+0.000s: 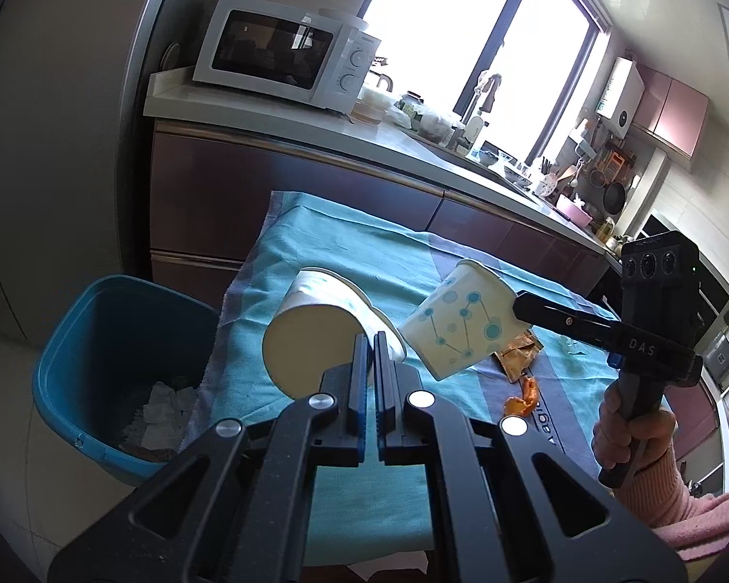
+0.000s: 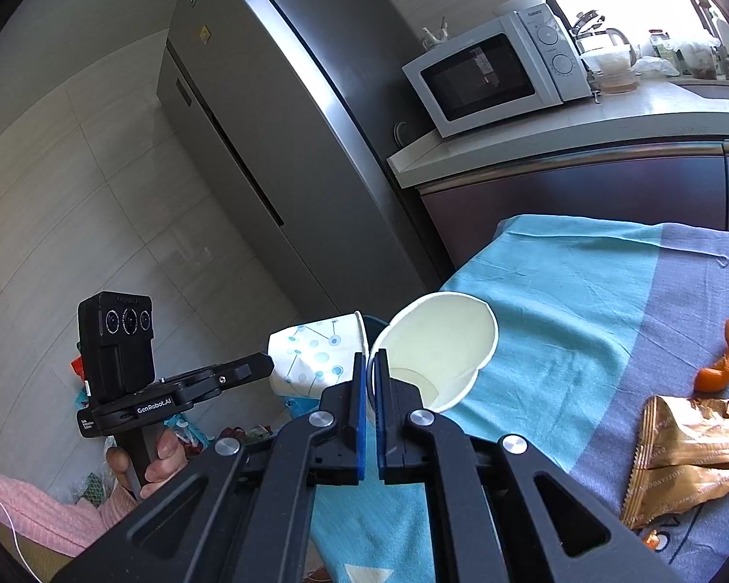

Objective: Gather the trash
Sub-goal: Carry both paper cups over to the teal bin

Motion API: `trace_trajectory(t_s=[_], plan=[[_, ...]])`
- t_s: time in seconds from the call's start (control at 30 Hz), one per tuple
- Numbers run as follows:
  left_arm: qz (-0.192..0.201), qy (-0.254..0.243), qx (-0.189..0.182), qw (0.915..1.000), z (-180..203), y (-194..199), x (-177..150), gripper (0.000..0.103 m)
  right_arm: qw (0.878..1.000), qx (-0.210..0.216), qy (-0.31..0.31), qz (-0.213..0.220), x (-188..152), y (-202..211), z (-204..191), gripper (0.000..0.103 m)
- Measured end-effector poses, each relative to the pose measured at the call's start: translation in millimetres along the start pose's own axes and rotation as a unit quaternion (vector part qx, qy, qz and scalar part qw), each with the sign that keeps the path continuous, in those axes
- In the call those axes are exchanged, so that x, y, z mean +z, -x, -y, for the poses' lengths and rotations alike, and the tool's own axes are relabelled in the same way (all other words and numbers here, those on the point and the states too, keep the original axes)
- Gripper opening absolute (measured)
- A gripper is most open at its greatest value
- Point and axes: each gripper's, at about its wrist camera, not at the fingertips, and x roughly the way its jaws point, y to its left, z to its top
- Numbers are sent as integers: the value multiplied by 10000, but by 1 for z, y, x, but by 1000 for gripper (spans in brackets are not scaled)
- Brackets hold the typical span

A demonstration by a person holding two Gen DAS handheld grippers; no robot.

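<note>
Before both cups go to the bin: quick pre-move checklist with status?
1. Left gripper clamped on its paper cup rim: ok.
2. Right gripper clamped on the second cup rim: ok.
3. Cups apart from each other: cannot tell, very close.
4. Blue bin open, with room: ok.
5. Both cups over the bin: not ok, above the cloth.
6. Table cleared: not ok, wrapper and orange peel remain.

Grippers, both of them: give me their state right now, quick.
Left gripper: shut on a paper cup by its rim.
Right gripper: shut on a second paper cup, also pinched at the rim.
</note>
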Motion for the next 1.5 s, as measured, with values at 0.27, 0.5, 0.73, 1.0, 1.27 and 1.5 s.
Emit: trace_trajectory(t_s=[0.27, 0.5, 0.73, 1.0, 1.27, 1.5], plan=[[68, 77, 110, 9999, -11, 7, 1, 3, 9999, 65, -7, -115, 1, -17, -4, 2], [152, 131, 256, 9995, -22, 15, 3, 3, 9997, 144, 41, -176, 7, -33, -11, 2], [237, 225, 422, 9986, -36, 22, 3, 3, 9992, 277, 56, -270, 12, -52, -17, 2], [300, 358, 594, 9971, -55, 28, 5, 2, 9980, 434, 159, -423, 18, -76, -27, 2], [326, 524, 796, 9949, -76, 30, 4, 2, 9965, 539, 203, -606, 18, -97, -39, 2], [332, 641, 967, 9927, -94, 31, 4, 2, 9956, 577, 221, -704, 20, -112, -49, 2]])
